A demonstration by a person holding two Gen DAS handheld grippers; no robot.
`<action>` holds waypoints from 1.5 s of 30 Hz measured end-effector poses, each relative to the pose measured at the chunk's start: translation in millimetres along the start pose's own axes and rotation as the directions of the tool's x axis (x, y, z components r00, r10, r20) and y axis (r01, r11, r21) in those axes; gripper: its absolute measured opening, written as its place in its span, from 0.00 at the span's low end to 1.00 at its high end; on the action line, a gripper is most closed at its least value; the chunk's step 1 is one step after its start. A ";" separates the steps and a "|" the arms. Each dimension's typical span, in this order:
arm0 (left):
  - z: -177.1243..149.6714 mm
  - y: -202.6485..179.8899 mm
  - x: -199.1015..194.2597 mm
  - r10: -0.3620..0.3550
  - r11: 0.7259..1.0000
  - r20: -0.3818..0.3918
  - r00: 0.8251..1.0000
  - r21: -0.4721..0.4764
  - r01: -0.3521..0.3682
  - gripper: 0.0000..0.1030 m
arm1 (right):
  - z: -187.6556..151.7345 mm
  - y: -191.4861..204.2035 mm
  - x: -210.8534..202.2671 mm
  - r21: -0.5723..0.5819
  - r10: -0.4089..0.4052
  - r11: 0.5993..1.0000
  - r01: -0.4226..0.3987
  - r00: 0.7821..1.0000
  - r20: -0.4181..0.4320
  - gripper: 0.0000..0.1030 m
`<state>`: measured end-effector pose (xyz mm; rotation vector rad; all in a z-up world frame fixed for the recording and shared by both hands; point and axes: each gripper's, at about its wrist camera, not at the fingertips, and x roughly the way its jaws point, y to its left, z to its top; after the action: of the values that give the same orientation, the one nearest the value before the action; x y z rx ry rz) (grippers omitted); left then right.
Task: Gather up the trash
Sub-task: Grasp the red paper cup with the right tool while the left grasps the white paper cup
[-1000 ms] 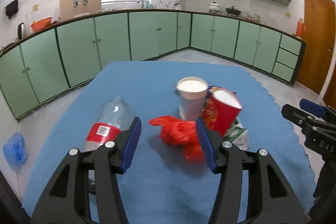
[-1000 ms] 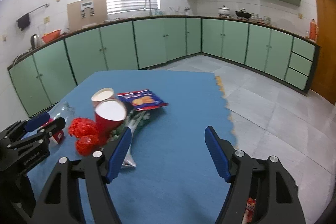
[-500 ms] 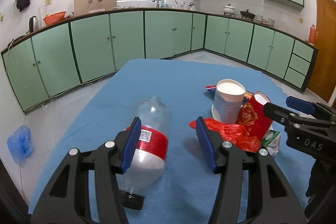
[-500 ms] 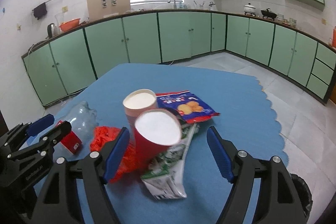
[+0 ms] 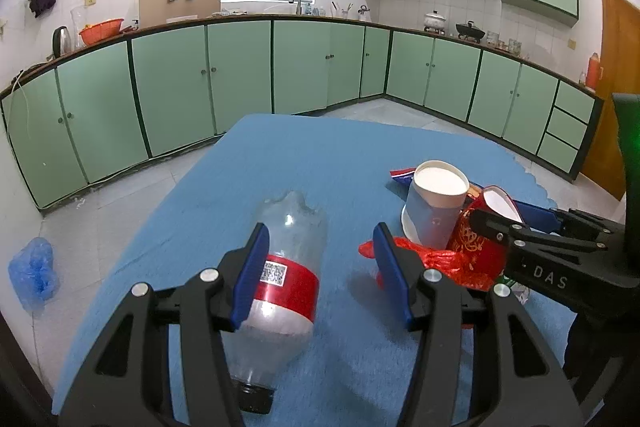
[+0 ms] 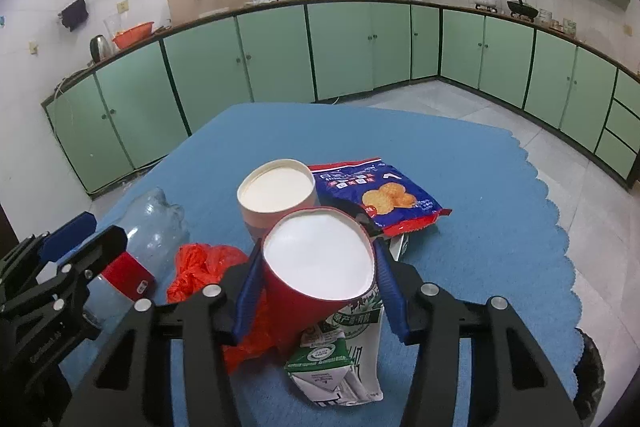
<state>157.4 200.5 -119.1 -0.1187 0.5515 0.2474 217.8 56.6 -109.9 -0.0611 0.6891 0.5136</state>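
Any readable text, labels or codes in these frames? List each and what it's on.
"DAS": on the right tongs body.
QR code, no readable words: red label of the plastic bottle.
Chip bag: print too blurred to read.
Milk carton: green print too blurred to read.
Left tongs lettering: unreadable.

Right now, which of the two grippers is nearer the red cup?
Right. The right gripper has its fingers either side of the red cup; the left gripper sits off beside it, over the bottle.
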 end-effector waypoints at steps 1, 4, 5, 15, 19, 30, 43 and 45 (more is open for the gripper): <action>0.2 -0.2 0.0 0.000 1.000 0.000 1.000 0.000 0.000 0.51 | 0.1 0.5 -2.5 -0.001 0.004 1.000 -0.004 1.000 0.006 0.50; 1.1 0.1 0.3 0.000 1.000 0.000 1.000 0.000 0.000 0.51 | 1.8 2.7 -12.0 -0.013 0.008 1.000 -0.007 0.999 0.033 0.50; 2.4 0.0 0.8 0.000 1.000 -0.001 1.000 -0.001 0.000 0.51 | 3.3 2.7 -16.3 -0.016 0.011 1.000 -0.011 0.999 0.044 0.50; 15.3 -19.1 2.8 -0.045 0.999 0.011 0.999 0.014 0.044 0.51 | 23.4 -13.9 -46.9 0.036 0.042 0.998 -0.047 0.989 0.141 0.50; 21.3 -33.4 7.4 -0.079 0.997 0.008 0.997 0.025 0.078 0.52 | 31.3 -25.0 -54.7 0.039 0.007 0.999 -0.014 0.986 0.166 0.50; 22.8 -83.4 37.6 -0.144 0.987 -0.038 0.989 0.067 0.146 0.59 | 27.7 -64.5 -53.7 0.082 -0.101 0.993 0.089 0.982 0.159 0.50; 26.6 -112.2 84.4 -0.084 0.994 -0.083 0.993 0.061 0.090 0.60 | 16.7 -85.7 -41.4 0.091 -0.104 0.992 0.092 0.986 0.131 0.50; 26.7 -113.3 85.4 -0.082 0.994 -0.082 0.993 0.059 0.087 0.46 | 15.6 -88.4 -40.5 0.097 -0.105 0.991 0.093 0.987 0.125 0.50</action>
<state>271.1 113.2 -136.7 -0.0919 0.6313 0.1429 242.4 -34.8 -82.5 0.0237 0.5778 0.3862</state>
